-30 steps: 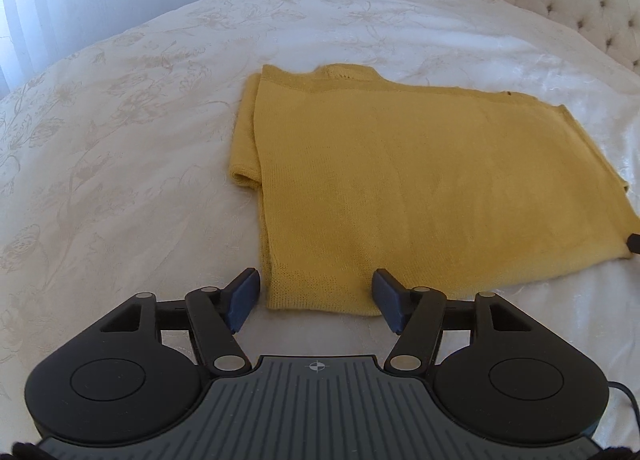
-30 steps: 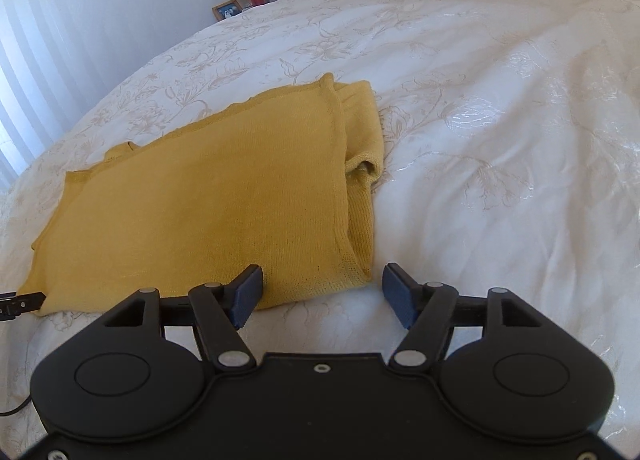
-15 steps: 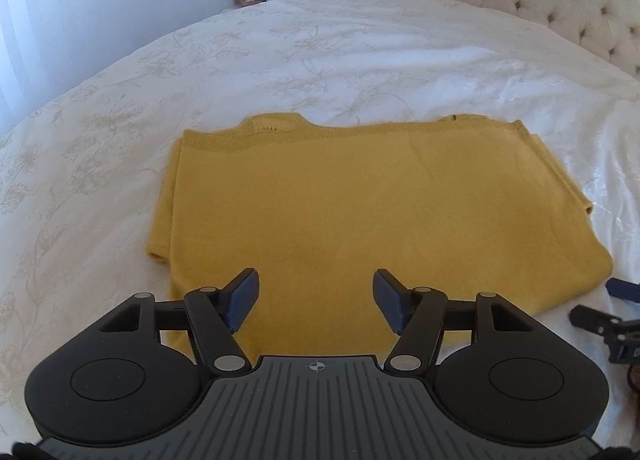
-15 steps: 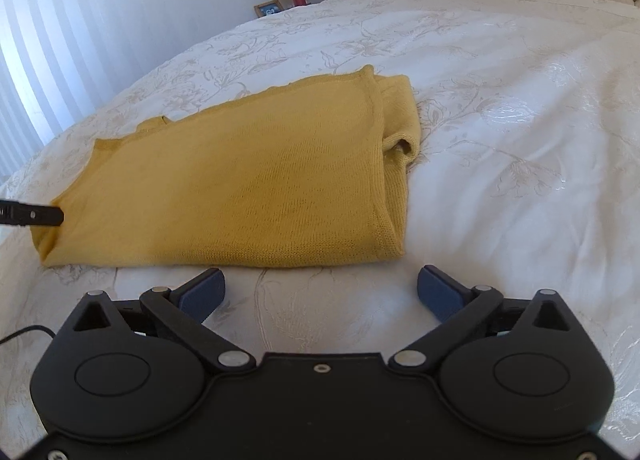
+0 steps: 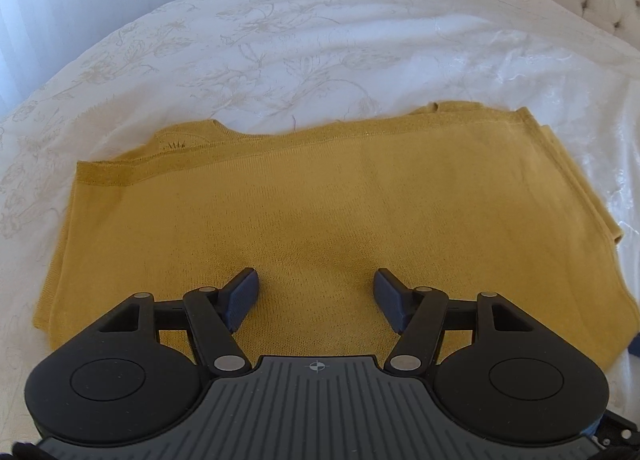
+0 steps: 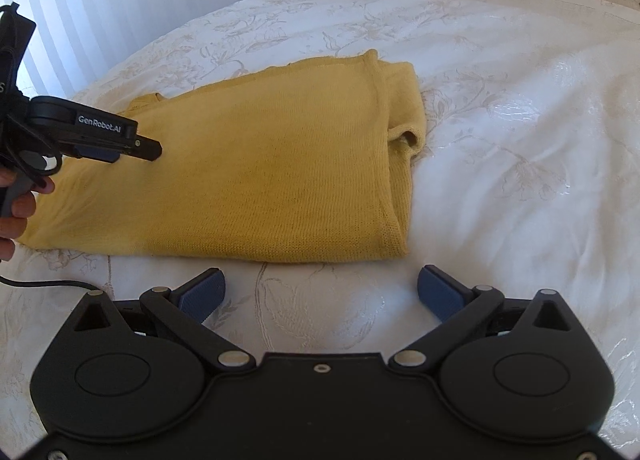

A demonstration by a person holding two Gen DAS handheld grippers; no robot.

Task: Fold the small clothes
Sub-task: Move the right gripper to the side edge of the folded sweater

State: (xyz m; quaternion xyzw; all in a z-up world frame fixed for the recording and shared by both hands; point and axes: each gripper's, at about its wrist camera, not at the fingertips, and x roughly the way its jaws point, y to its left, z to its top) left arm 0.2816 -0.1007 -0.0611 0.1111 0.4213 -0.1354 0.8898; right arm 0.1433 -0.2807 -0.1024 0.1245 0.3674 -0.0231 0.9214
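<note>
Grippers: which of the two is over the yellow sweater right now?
The left gripper: its fingers hang above the yellow sweater. The right gripper sits wide open over bare bedspread, short of the near edge.

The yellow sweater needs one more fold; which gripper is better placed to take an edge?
Probably the right gripper: its jaws stand wide open just short of the yellow sweater, facing its near edge. The left gripper hovers over the middle, away from any edge.

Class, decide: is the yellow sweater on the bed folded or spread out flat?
Folded. The yellow sweater lies as a compact rectangle, its sleeve tucked under along one side, with layered edges visible there.
</note>
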